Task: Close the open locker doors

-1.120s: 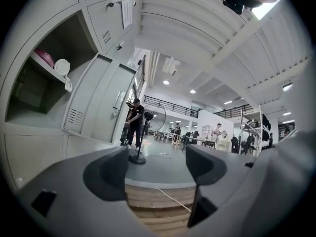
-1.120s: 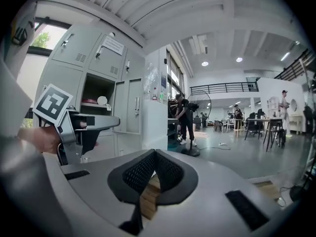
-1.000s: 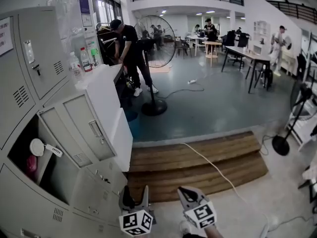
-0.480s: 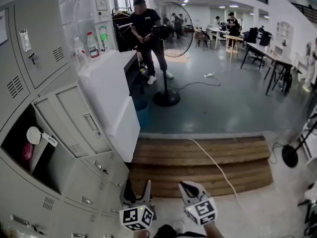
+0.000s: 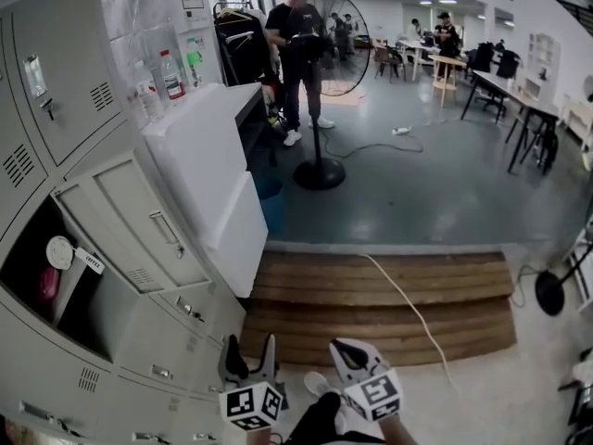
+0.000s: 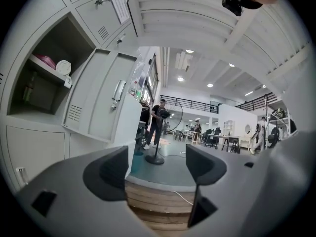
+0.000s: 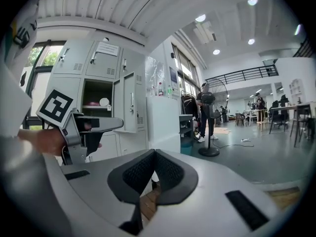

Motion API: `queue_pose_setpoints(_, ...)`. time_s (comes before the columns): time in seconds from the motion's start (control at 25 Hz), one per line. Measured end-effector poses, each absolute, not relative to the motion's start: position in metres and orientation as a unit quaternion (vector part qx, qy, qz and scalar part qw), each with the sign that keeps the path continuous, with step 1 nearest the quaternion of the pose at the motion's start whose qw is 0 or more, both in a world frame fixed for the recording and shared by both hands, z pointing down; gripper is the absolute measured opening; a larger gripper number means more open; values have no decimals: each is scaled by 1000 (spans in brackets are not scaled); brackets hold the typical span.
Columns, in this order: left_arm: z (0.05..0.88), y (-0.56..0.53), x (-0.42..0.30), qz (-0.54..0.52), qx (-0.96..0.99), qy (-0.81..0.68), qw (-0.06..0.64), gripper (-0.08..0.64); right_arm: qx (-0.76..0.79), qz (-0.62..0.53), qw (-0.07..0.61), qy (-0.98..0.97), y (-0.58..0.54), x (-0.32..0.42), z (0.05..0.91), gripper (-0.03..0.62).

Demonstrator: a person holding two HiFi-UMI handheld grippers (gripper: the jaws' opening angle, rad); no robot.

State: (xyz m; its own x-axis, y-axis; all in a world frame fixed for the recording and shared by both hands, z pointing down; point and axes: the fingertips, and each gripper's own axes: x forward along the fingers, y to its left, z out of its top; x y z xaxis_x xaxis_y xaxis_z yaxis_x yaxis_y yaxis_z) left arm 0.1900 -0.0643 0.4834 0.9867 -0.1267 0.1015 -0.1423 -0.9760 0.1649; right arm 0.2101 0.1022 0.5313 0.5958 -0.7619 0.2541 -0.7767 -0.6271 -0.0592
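Observation:
The grey lockers (image 5: 56,156) fill the left of the head view. One locker door (image 5: 139,225) stands swung out, and its compartment (image 5: 42,281) shows a white round tagged thing and something pink. My left gripper (image 5: 250,355) is low at the bottom, open and empty, right of the lockers and clear of the door. My right gripper (image 5: 347,352) is beside it, shut on nothing. In the left gripper view the open door (image 6: 101,98) is up left of the left gripper (image 6: 157,164). The right gripper view has the door (image 7: 126,102) far beyond the right gripper (image 7: 154,169).
A white cabinet (image 5: 208,165) with bottles (image 5: 167,72) on top stands just behind the open door. A wooden step (image 5: 371,304) with a white cable (image 5: 408,304) lies ahead. Beyond it are a standing fan (image 5: 320,82), a person (image 5: 298,54), and tables (image 5: 519,100).
The head view has shifted so the lockers and step sit closer and more central. The person by the fan has turned and stood up. Both grippers stay low, unchanged.

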Motion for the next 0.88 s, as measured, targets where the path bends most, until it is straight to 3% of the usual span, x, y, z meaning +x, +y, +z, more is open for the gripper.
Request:
queue_pose_setpoints(0.4,477,-112,218,30,989,-133,63,341,864,94,50,-491,40,268,522,5)
queue_pose_setpoints(0.88,471,-232,209,2,942,-321,96,341,768,50,101,-630,-100,331,481,5)
